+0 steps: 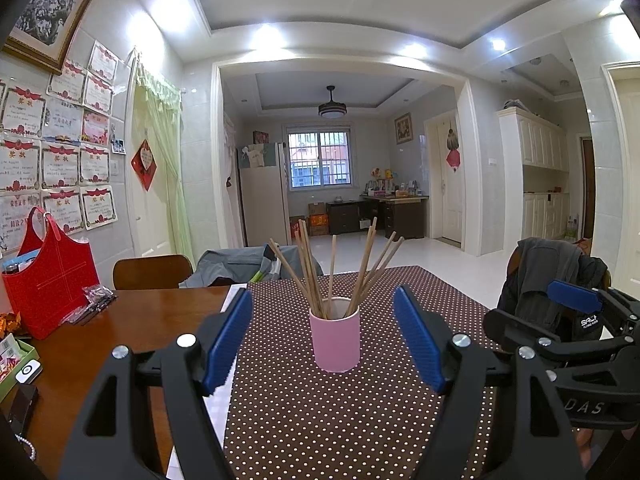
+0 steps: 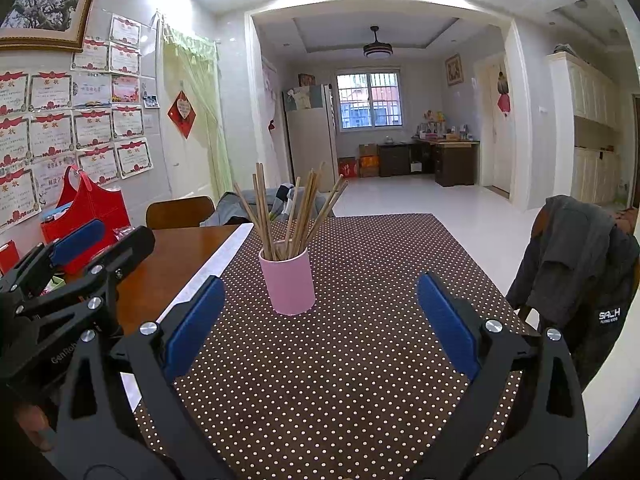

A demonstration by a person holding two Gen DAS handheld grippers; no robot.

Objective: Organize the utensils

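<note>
A pink cup (image 1: 335,336) stands upright on the brown dotted tablecloth (image 1: 320,420), with several wooden chopsticks (image 1: 320,276) fanned out in it. My left gripper (image 1: 322,300) is open and empty, its blue pads on either side of the cup, a little nearer the camera. In the right wrist view the cup (image 2: 288,282) and chopsticks (image 2: 288,216) sit ahead and left of my right gripper (image 2: 320,292), which is open and empty. The right gripper shows at the right edge of the left wrist view (image 1: 576,308). The left gripper shows at the left of the right wrist view (image 2: 76,240).
A red bag (image 1: 48,280) and small packets (image 1: 92,300) lie on the bare wood table (image 1: 160,312) at the left. A wooden chair (image 1: 152,272) stands behind the table. A chair draped with a grey jacket (image 2: 580,264) stands at the right.
</note>
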